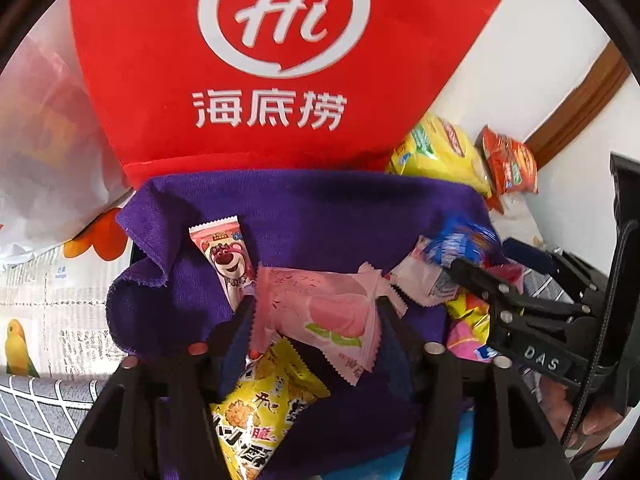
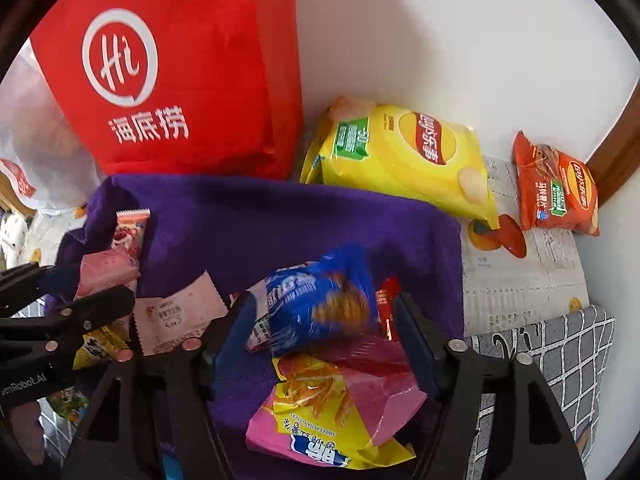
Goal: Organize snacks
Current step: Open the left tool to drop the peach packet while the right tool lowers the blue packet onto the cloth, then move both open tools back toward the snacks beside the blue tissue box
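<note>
Snacks lie heaped on a purple towel (image 2: pixel 280 216), evidently gathered there for sorting. At the centre of the left wrist view, a pink peach-print packet (image 1: pixel 324 312) sits between the fingers of the left gripper (image 1: pixel 316 304), which appears clenched on its two edges, probably to lift it out of the heap. At 11 o'clock from it lies a bear-print bar (image 1: pixel 226 260); at 6 o'clock, a yellow cracker pack (image 1: pixel 256 412).

In the right wrist view a blue snack bag (image 2: pixel 320 300), motion-blurred, stands between the spread fingers of the right gripper (image 2: pixel 324 312); whether it is gripped cannot be told. Below it, at 6 o'clock, rests a pink-and-yellow sweet potato stick bag (image 2: pixel 332 408); at 9 o'clock, a pale pink wrapper (image 2: pixel 176 316).

Beyond the towel, at 12 o'clock, a red Haidilao bag (image 2: pixel 180 80) stands upright, a likely receptacle. At 1 o'clock a yellow Lay's bag (image 2: pixel 400 160) leans by the white wall (image 2: pixel 460 40); at 2 o'clock stands a small orange Lay's bag (image 2: pixel 556 188). The tabletop (image 2: pixel 520 272) carries a printed cover with fruit motifs; a grey grid-patterned cloth (image 2: pixel 560 356) lies at 4 o'clock.
</note>
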Demonstrator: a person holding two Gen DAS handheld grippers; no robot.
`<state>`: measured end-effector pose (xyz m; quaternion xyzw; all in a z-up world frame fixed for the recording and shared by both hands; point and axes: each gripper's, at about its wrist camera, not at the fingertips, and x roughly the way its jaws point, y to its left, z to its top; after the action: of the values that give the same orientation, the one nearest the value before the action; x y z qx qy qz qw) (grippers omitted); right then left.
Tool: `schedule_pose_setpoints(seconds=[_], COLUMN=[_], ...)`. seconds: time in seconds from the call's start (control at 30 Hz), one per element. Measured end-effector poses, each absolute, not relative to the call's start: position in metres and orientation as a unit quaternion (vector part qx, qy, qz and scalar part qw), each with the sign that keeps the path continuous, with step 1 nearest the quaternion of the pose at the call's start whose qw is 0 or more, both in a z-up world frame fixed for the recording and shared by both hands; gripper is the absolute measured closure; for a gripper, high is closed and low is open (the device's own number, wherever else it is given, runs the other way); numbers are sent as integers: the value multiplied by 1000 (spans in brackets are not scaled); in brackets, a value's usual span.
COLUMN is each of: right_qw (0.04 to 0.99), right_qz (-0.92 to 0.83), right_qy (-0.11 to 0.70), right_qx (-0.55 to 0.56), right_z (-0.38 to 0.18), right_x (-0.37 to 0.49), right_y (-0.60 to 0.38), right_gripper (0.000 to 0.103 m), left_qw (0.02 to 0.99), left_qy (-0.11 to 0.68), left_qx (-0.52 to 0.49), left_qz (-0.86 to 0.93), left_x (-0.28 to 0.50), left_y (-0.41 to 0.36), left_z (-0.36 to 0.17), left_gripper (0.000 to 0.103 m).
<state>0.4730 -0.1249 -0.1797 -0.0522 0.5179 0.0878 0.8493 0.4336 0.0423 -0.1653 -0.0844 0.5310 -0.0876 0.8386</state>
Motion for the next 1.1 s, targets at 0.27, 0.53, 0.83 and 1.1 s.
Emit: schedule_pose_setpoints(seconds=[0.27,0.53,0.83,1.1], right_qw=[867,882,890,890], right_qz=[90,110,110,107], right_qy=[490,458,444,443], right_qx=[-30,-21,-6,-11], right_z=[-157,-138,-114,-97], right_x=[468,456,439,397], right_y=[-135,-134,-131,-132], right_gripper=[23,23,32,39], left_qw=[848,857,861,872], left_qy=[513,493,480,464], left_qx=[-101,-108,-120,-106], left_qz=[-90,-104,-116,-109], left_x=[427,418,409,395], left_y=[51,53,62,70], left_z=[-147,-129,-106,-82], left_gripper=[39,39,39,39])
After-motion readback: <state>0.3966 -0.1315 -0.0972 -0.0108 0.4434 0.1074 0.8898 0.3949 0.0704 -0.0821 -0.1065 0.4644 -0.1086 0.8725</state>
